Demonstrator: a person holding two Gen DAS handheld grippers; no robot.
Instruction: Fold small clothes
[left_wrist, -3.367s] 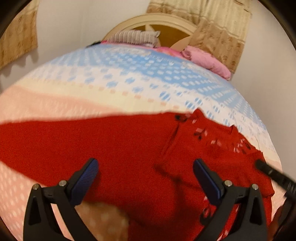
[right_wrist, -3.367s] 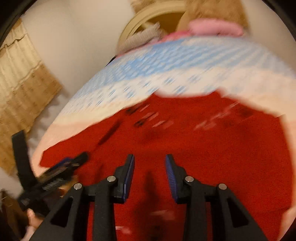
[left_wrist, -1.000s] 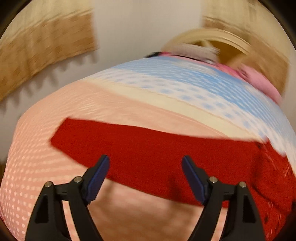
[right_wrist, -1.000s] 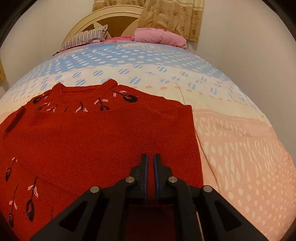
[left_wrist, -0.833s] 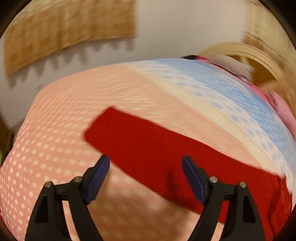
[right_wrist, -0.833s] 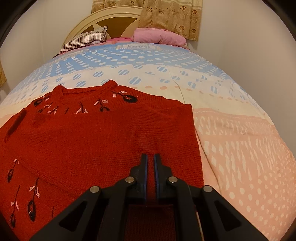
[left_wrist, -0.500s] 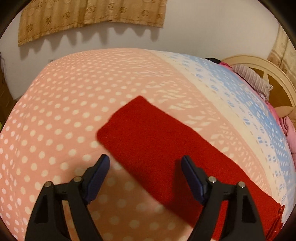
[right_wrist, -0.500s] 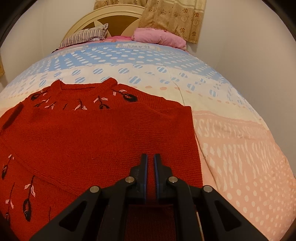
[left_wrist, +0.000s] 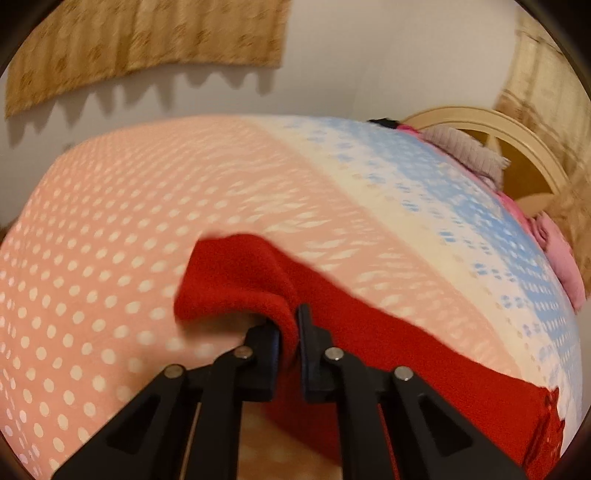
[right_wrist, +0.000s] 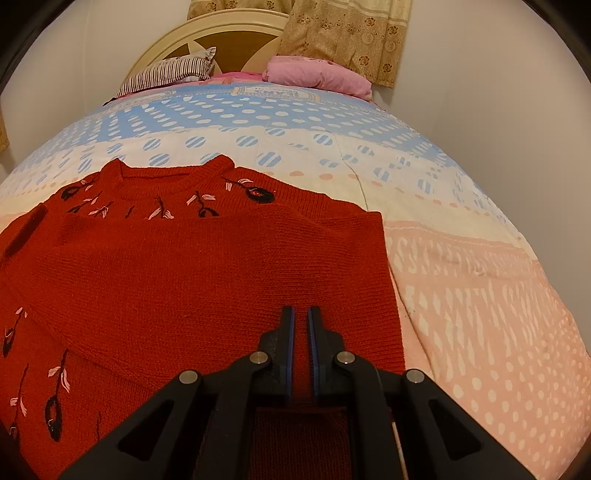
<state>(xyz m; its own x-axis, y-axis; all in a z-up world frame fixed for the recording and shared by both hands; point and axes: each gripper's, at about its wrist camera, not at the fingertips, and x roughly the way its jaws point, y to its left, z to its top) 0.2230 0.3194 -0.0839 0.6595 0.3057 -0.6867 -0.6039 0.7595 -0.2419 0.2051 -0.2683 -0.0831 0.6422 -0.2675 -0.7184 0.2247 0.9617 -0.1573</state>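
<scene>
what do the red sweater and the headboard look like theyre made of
Sweater: knitted yarn, likely wool or acrylic, matte; fine ribbed rows show across it, with stitched flower motifs near the neck. Headboard: probably painted wood, a smooth cream arch with spokes over brown panels; the coating could also be laminate.

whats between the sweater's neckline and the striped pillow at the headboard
Only bare bedspread: a cream band, then blue with white dots. Nothing lies on it between the red sweater neckline and the striped pillow, as the right wrist view shows.

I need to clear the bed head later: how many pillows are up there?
2. A striped pillow lies at the left against the headboard; a pink pillow lies to its right, below the curtain. Others may be hidden.
</scene>
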